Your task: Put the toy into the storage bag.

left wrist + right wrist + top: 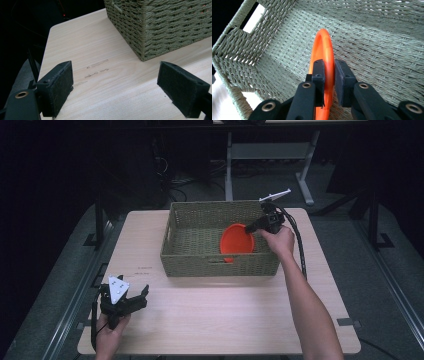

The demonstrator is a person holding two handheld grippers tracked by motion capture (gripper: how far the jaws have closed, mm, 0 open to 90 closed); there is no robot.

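Observation:
An orange plate (236, 240) stands on edge inside a woven basket (215, 265) at the middle of the table. My right gripper (251, 227) reaches into the basket from its right side. In the right gripper view the right gripper (329, 63) is shut on the orange plate (323, 45), a black pad on each face of its rim. My left gripper (125, 292) rests at the table's front left corner, well away from the basket. Its jaws (115, 82) stand wide open over bare wood with nothing between them.
The basket (162, 30) has cut-out handles and tall woven walls (274, 57). The light wooden table (225, 320) has free room in front of the basket and along its left side. Beyond the table lie dark floor, desk legs and cables.

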